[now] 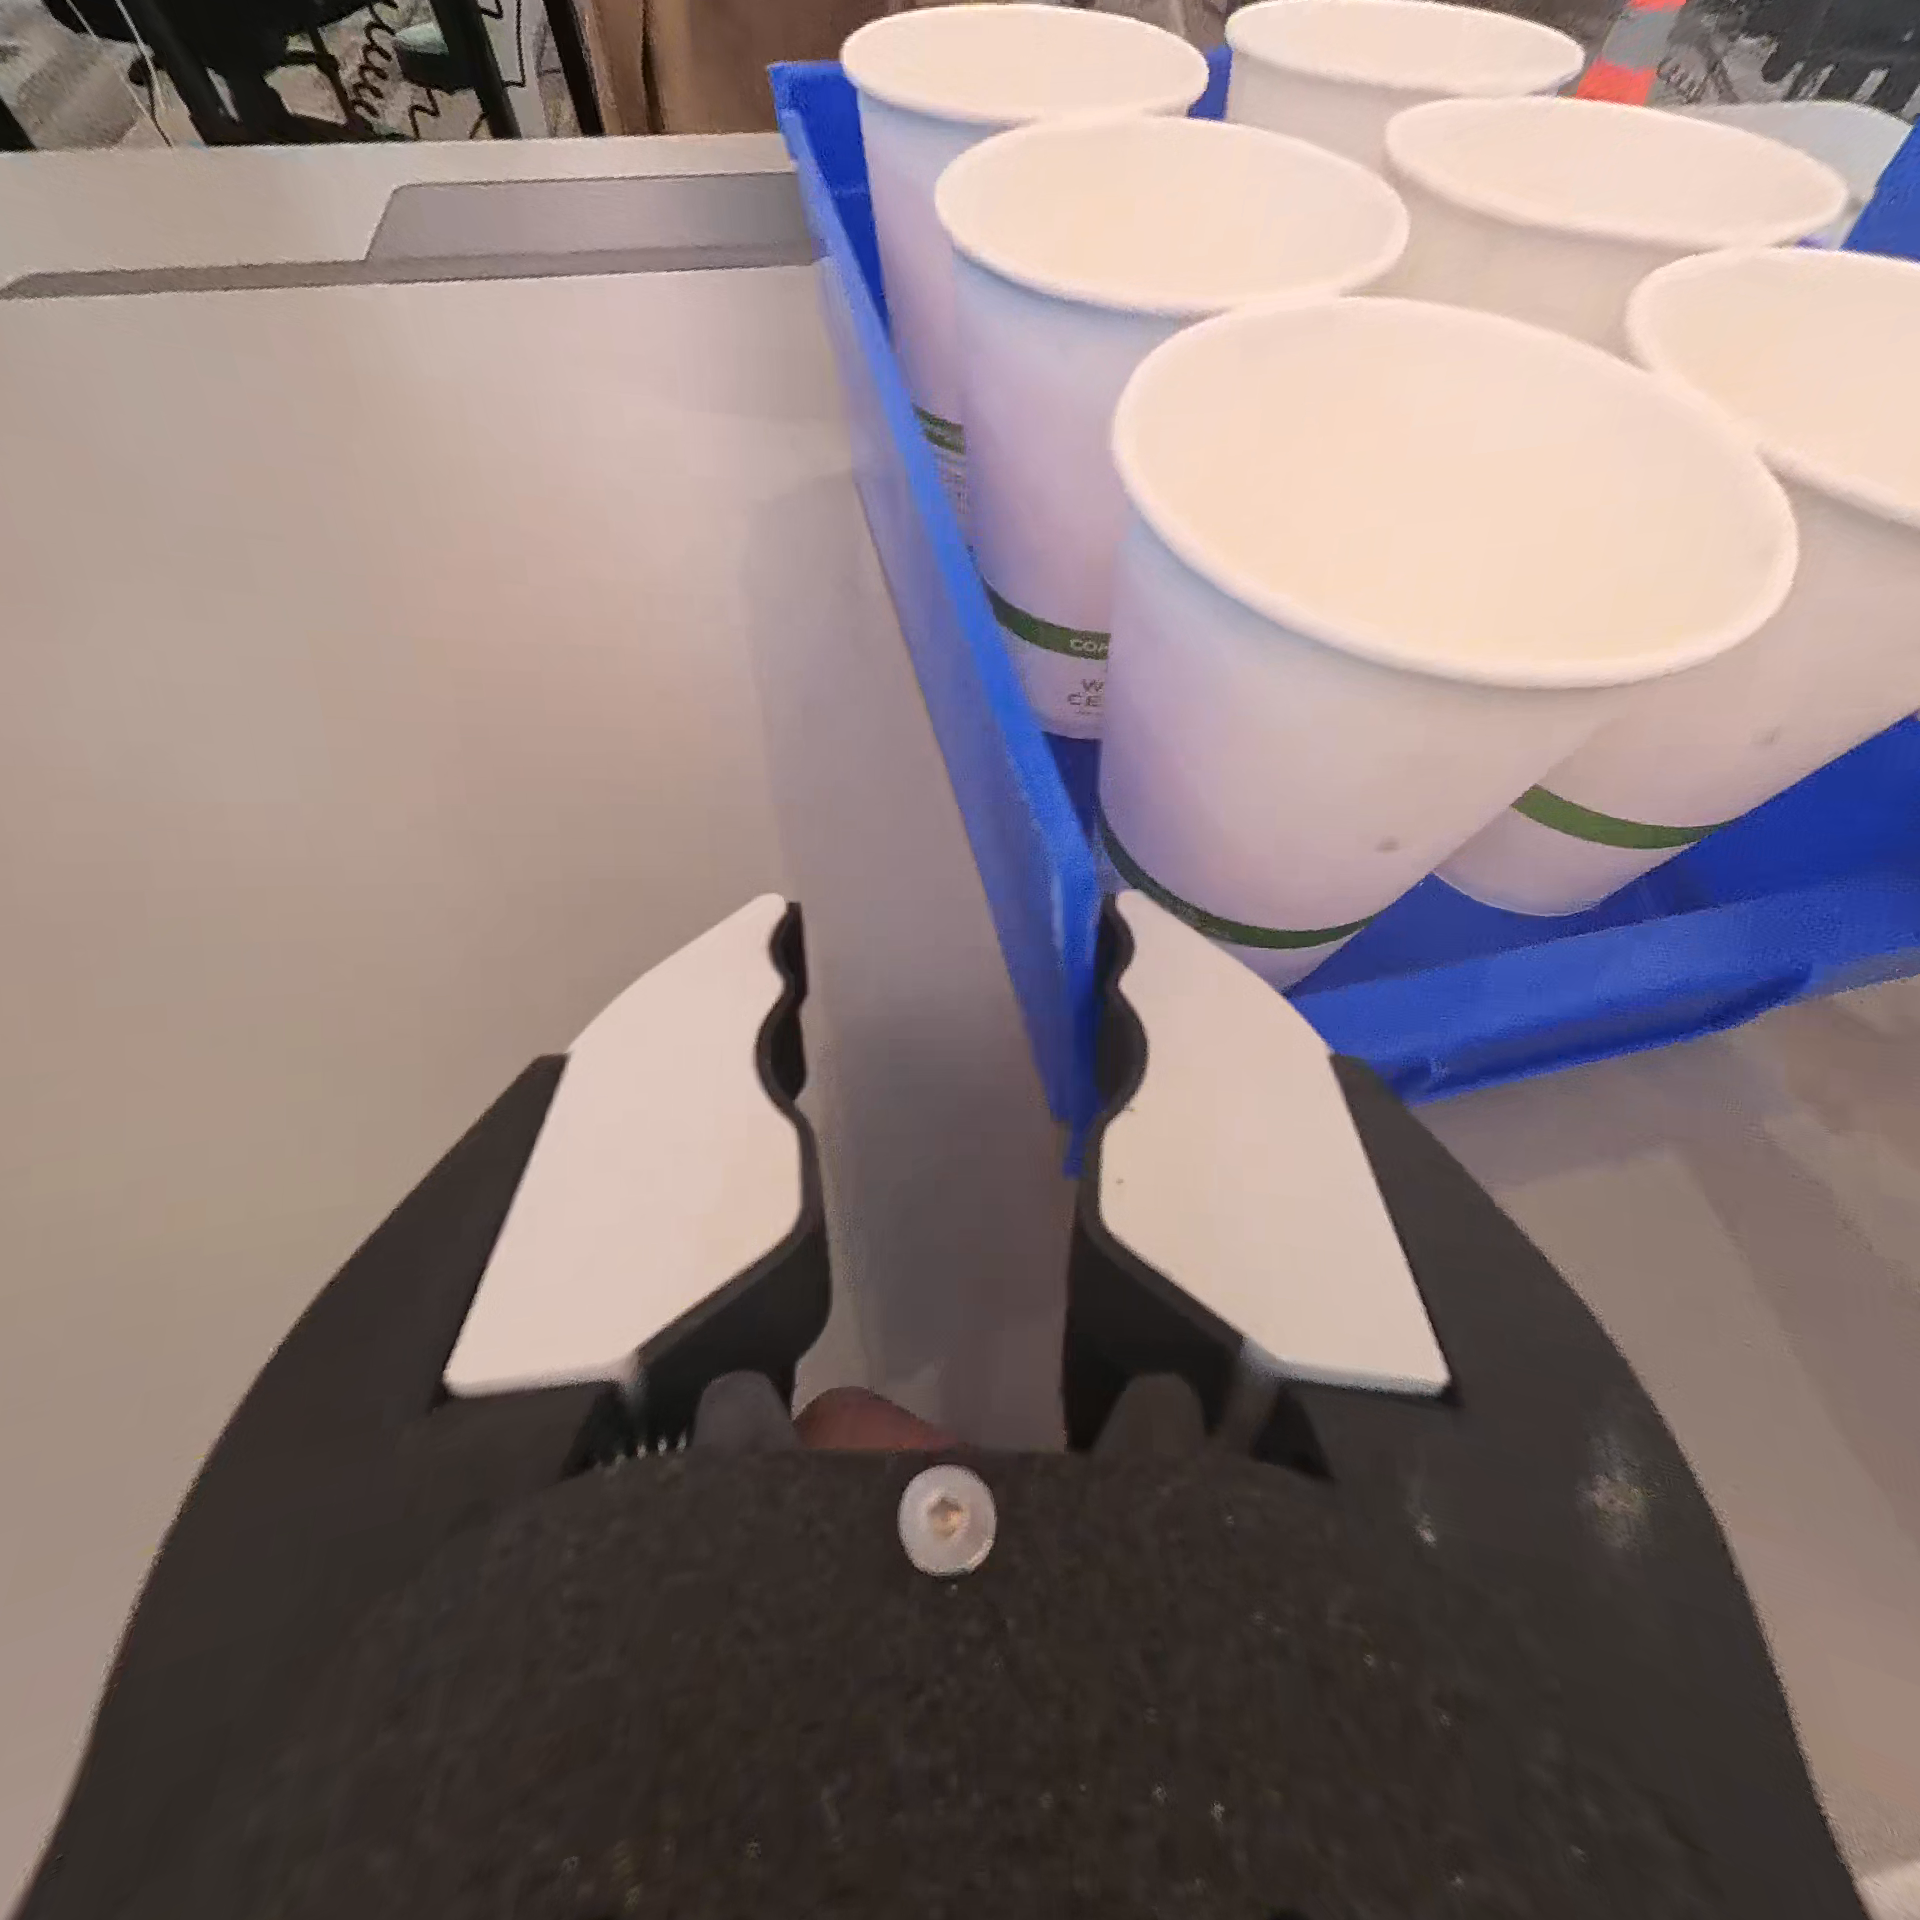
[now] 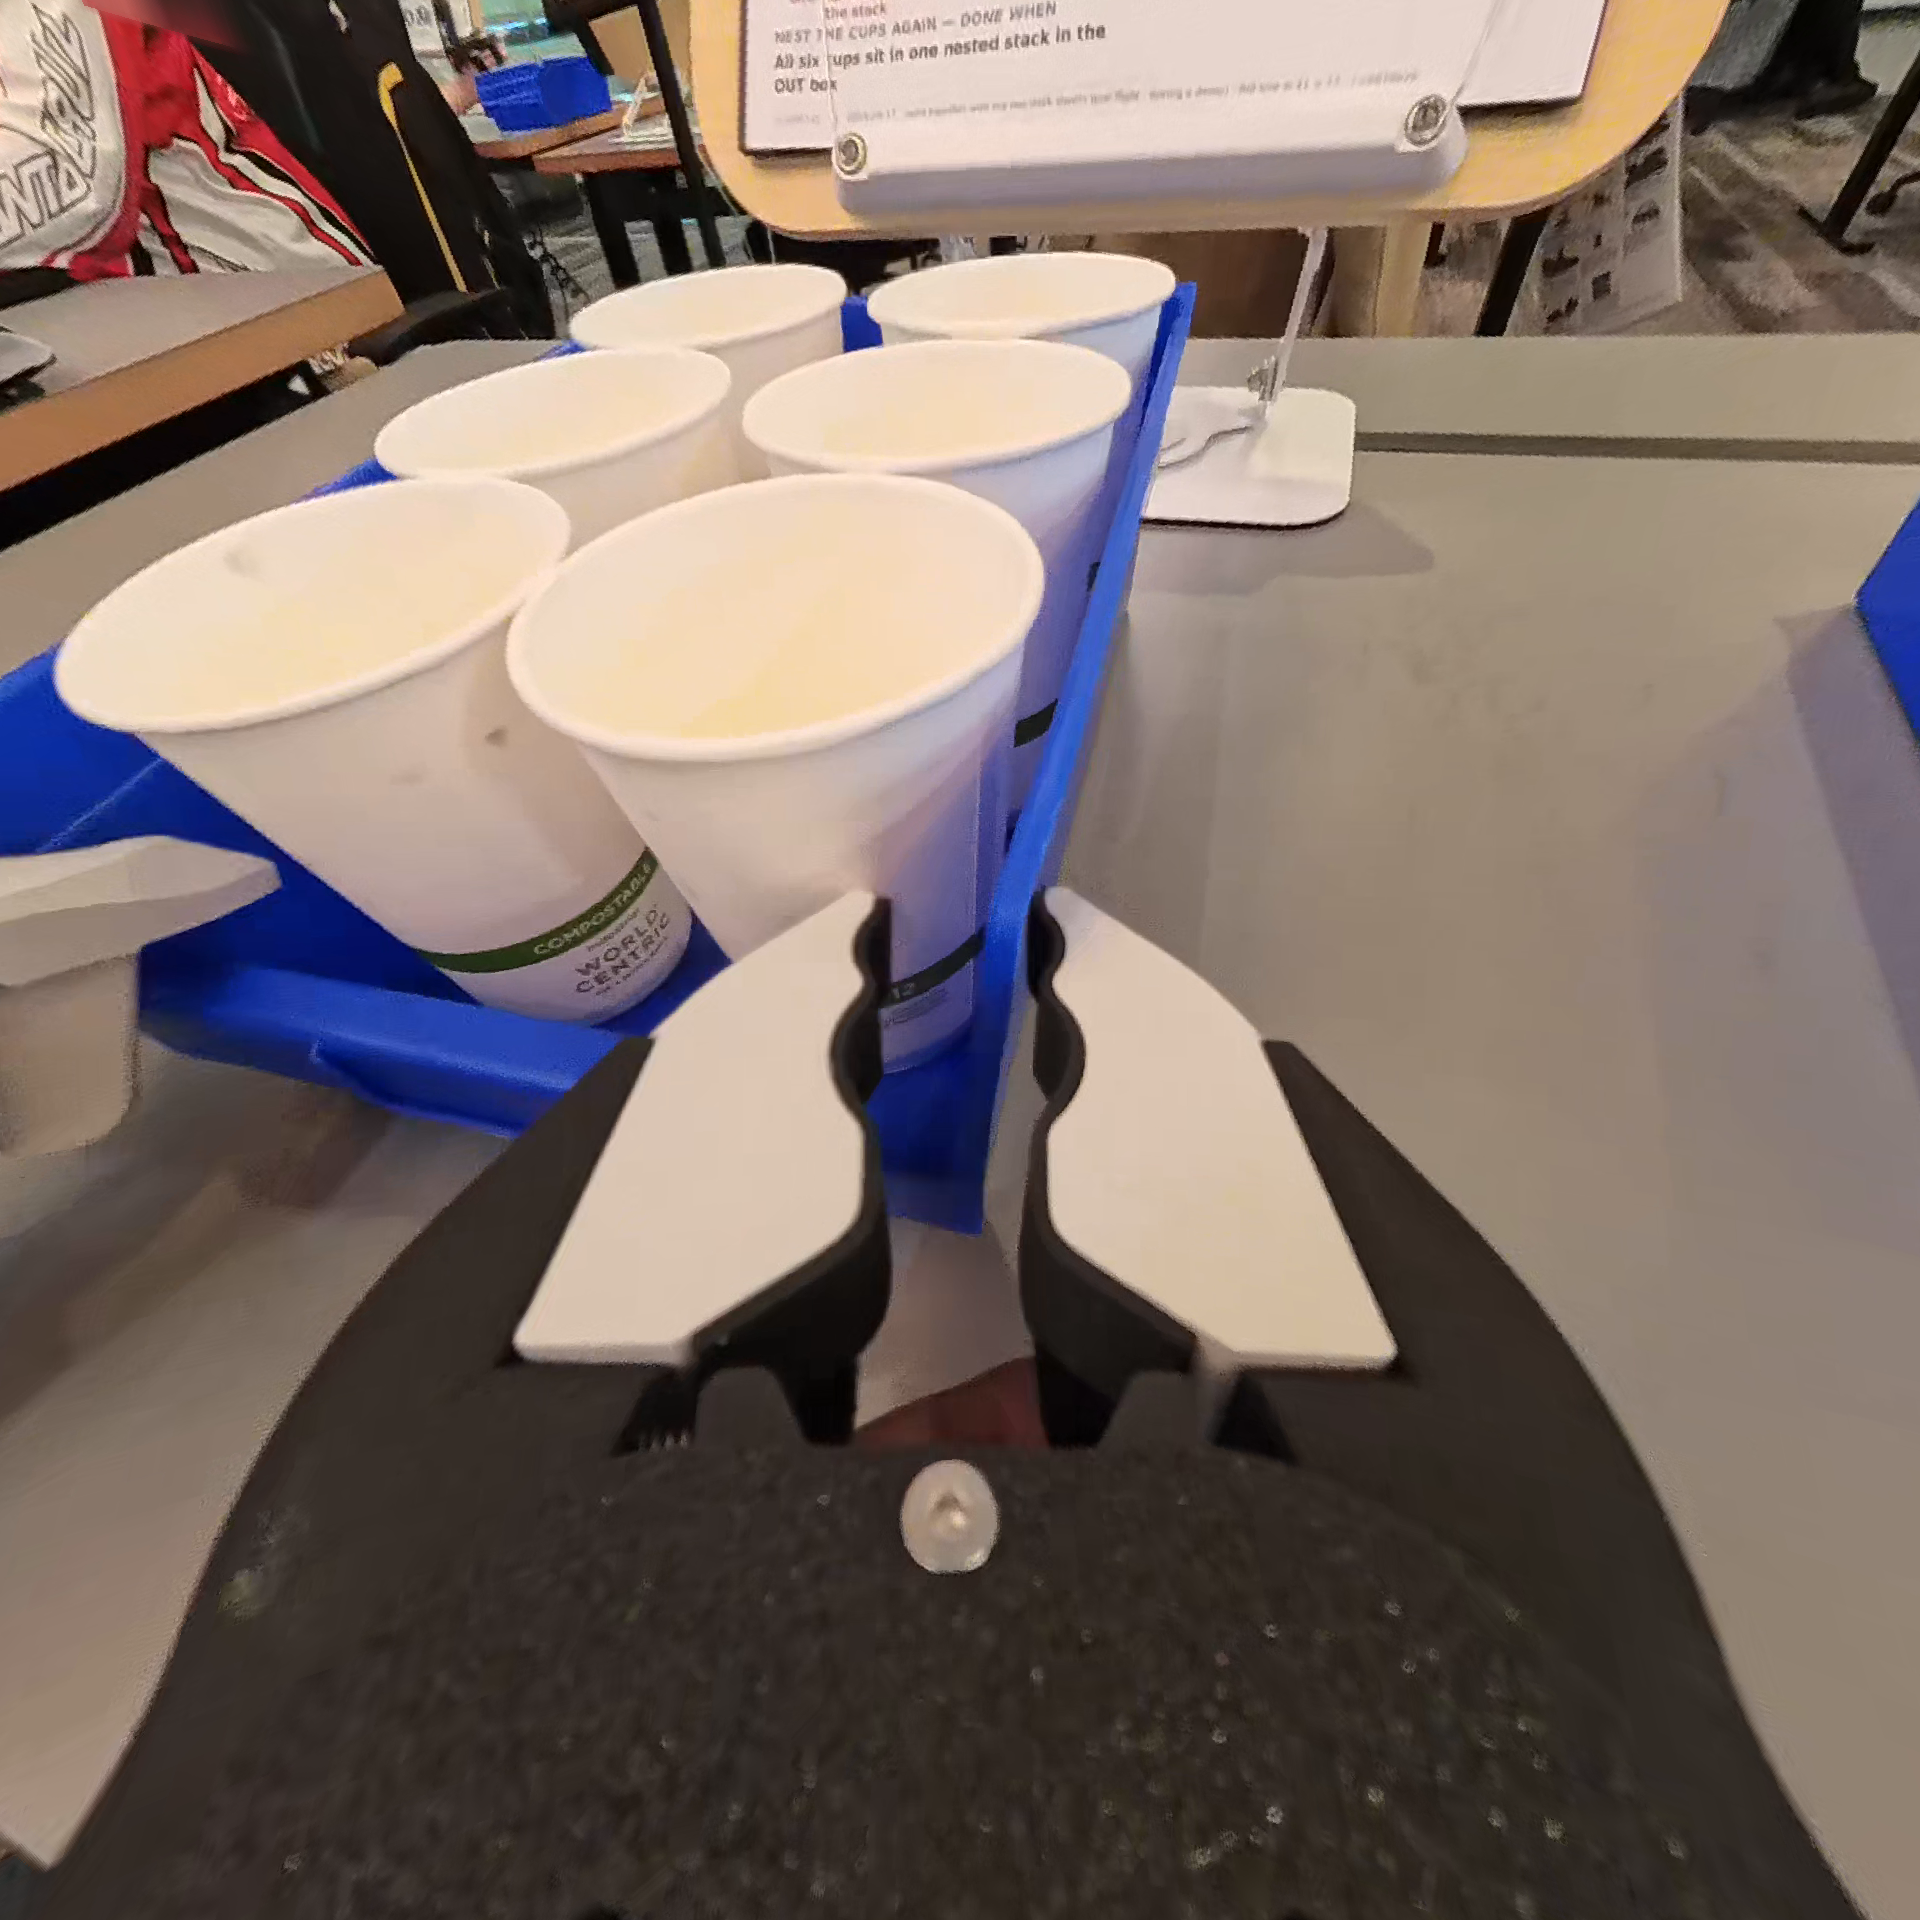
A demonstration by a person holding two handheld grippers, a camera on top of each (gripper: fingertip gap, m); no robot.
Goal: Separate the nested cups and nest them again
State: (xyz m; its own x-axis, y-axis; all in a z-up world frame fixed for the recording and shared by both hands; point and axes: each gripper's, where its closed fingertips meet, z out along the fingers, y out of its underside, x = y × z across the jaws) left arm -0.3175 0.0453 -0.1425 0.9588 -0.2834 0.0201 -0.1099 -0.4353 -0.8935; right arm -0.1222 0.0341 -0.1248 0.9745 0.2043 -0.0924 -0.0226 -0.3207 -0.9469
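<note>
White paper cups (image 2: 774, 665), six, separate and upright in a blue bin (image 2: 1081, 665) on the grey table (image 2: 1455, 831). My left gripper (image 1: 951, 997) and right gripper (image 2: 956, 977): parted, empty, at the bin's near corners.

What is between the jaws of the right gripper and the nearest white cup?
In the right wrist view, the blue bin's side wall runs up between the right gripper jaws. The nearest cup stands just inside that wall; nothing else intervenes.
</note>
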